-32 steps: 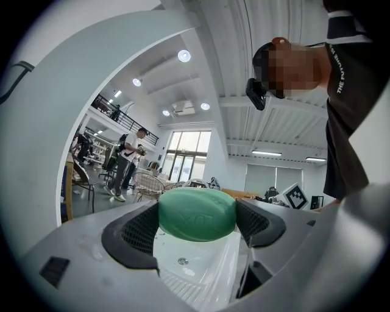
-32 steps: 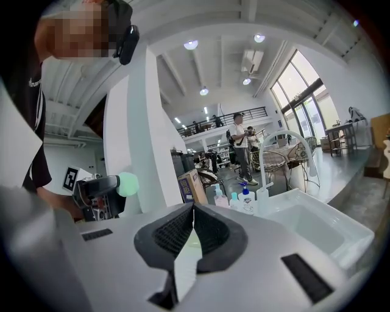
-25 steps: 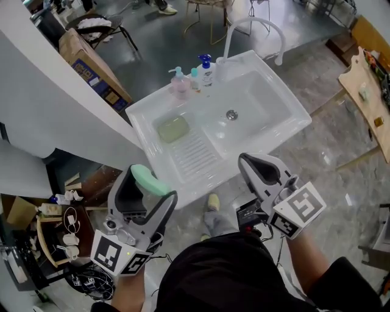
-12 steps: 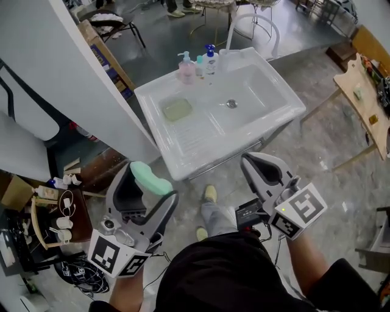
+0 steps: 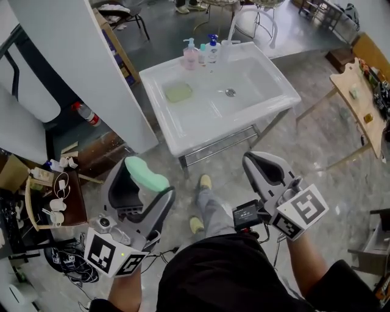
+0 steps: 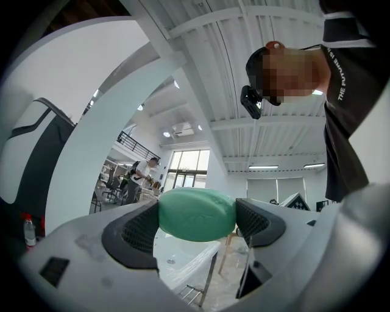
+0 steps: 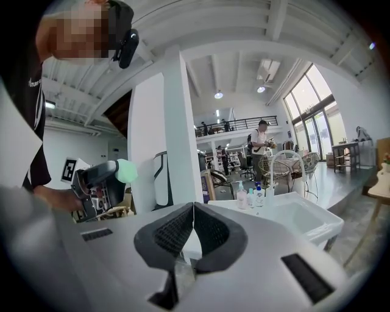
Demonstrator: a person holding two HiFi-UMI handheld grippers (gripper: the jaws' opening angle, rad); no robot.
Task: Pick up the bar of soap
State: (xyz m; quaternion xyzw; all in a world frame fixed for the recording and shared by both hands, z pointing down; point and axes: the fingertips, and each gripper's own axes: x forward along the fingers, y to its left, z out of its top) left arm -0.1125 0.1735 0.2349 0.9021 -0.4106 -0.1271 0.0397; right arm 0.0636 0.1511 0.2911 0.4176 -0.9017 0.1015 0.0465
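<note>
A mint-green bar of soap is pinched between the fingertips of my left gripper, which is raised in front of the person's chest. In the left gripper view the soap fills the gap between the two dark pads, and the gripper is shut on it. My right gripper is held at the same height on the right, jaws pressed together with nothing in them. From the right gripper view the soap shows at the tip of the left gripper.
A white sink on a metal frame stands ahead across the floor, with a pale green pad on its drainboard, pump bottles at the back and a curved faucet. A white pillar is on the left, a wooden table on the right.
The sink has drawn away toward the top of the head view and looks smaller, with more floor now in front of it. Both grippers keep their places, the left still on the soap.
</note>
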